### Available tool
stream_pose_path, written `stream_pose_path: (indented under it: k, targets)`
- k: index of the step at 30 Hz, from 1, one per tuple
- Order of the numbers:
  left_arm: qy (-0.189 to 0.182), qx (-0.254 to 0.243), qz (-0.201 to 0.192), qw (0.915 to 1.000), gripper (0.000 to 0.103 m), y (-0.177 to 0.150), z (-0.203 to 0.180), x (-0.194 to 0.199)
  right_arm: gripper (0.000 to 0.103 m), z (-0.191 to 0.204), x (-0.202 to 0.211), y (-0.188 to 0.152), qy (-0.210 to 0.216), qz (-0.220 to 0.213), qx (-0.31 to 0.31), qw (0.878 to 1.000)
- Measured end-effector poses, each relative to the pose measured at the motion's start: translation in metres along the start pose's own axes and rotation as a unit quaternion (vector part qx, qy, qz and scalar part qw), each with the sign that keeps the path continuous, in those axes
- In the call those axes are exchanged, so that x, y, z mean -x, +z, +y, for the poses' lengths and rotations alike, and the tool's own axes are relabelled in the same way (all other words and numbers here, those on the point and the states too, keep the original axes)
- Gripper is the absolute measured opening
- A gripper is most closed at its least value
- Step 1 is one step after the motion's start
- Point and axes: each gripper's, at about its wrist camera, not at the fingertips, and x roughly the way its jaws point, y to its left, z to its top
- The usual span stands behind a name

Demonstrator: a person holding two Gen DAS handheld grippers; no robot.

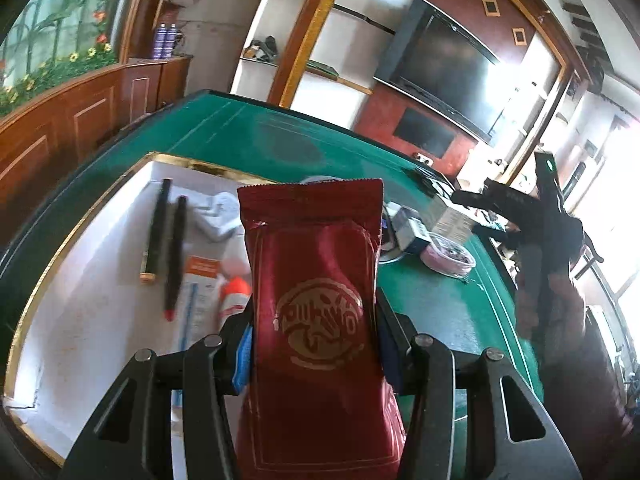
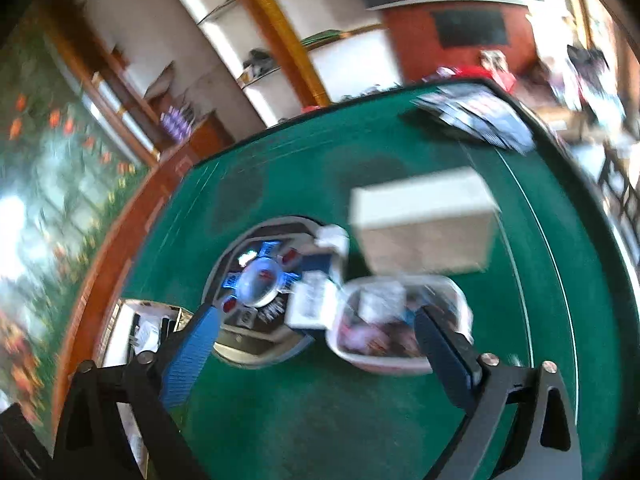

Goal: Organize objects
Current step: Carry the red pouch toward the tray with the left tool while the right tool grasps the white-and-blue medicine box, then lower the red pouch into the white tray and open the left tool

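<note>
left gripper (image 1: 316, 344) clamps red packet (image 1: 316, 280) upright above white tray (image 1: 80, 300) at surface (image 1: 440, 312) edge. right gripper (image 2: 316, 344) spread wide, empty, above pink bowl (image 2: 400, 362) mid-surface.

You were in a home's living room: a wall-mounted television (image 1: 444, 60) sat upper right of the left wrist view, white display shelves (image 1: 320, 40) at top centre, wood panelling (image 1: 72, 120) left, a green-topped table (image 1: 280, 136) across the middle.
</note>
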Motion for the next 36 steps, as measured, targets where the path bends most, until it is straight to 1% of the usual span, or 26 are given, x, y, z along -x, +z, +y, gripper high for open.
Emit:
stream_pose_path:
  k: [2,4,7,9,10,12,16,18,20,21,22,23,25,27,28,29,30,31,34,36]
  targets:
    - [0.007,0.000,-0.006,1.0000,0.049,-0.001,0.008,0.006,0.067,0.015,-0.019,0.007,-0.009,0.032,0.019,0.999]
    - [0.016,-0.002,-0.010,0.9998,0.049,0.000,0.016,0.009,0.057,0.025,-0.041,0.012,-0.037,0.061,0.038,0.997]
    - [0.027,0.001,-0.018,0.9995,0.049,0.001,0.030,0.015,0.056,0.029,-0.067,0.015,-0.073,0.090,0.046,0.992]
    - [0.039,0.002,-0.021,0.9990,0.049,0.000,0.038,0.017,0.055,0.028,-0.080,0.016,-0.090,0.100,0.043,0.990]
    - [0.041,0.004,-0.022,0.9989,0.049,0.000,0.041,0.017,0.055,0.027,-0.084,0.015,-0.113,0.094,0.052,0.988]
    - [0.043,0.010,-0.018,0.9989,0.049,-0.001,0.048,0.016,0.055,0.029,-0.088,0.014,-0.140,0.086,0.066,0.984]
    - [0.040,0.020,-0.013,0.9989,0.049,-0.004,0.053,0.013,0.055,0.030,-0.093,0.015,-0.170,0.083,0.071,0.979]
    - [0.040,0.022,-0.016,0.9988,0.049,-0.006,0.053,0.015,0.055,0.025,-0.097,0.017,-0.185,0.088,0.060,0.977]
    - [0.041,0.022,-0.018,0.9988,0.049,-0.008,0.051,0.016,0.059,0.014,-0.102,0.017,-0.175,0.099,0.034,0.979]
    - [0.043,0.022,-0.019,0.9986,0.049,-0.008,0.050,0.015,0.059,0.010,-0.103,0.015,-0.171,0.102,0.028,0.980]
    - [0.046,0.020,-0.018,0.9986,0.048,-0.008,0.048,0.014,0.051,0.010,-0.105,0.012,-0.166,0.109,0.028,0.980]
    - [0.048,0.019,-0.018,0.9985,0.047,-0.008,0.047,0.013,0.037,0.010,-0.107,0.010,-0.161,0.116,0.028,0.980]
    - [0.043,0.015,-0.018,0.9988,0.042,-0.008,0.044,0.014,0.037,0.016,-0.105,0.005,-0.157,0.110,0.031,0.981]
    - [0.032,0.019,-0.022,0.9991,0.039,-0.008,0.043,0.019,0.037,0.019,-0.095,-0.001,-0.142,0.096,0.030,0.985]
    - [0.033,0.018,-0.026,0.9990,0.030,-0.009,0.041,0.023,0.037,0.020,-0.087,-0.004,-0.133,0.087,0.029,0.987]
    - [0.035,0.015,-0.030,0.9988,0.027,-0.008,0.041,0.026,0.037,0.022,-0.080,-0.007,-0.125,0.081,0.029,0.988]
    - [0.037,0.011,-0.034,0.9987,0.017,-0.008,0.038,0.030,0.037,0.023,-0.075,-0.008,-0.116,0.077,0.028,0.990]
    - [0.043,0.008,-0.038,0.9983,0.001,-0.008,0.037,0.033,0.037,0.025,-0.066,-0.010,-0.103,0.071,0.027,0.992]
    - [0.040,0.005,-0.051,0.9979,0.000,-0.008,0.034,0.046,0.037,0.030,-0.045,-0.020,-0.069,0.066,0.021,0.995]
    - [0.048,-0.006,-0.055,0.9973,0.000,-0.010,0.031,0.051,0.037,0.035,-0.034,-0.026,-0.051,0.062,0.026,0.996]
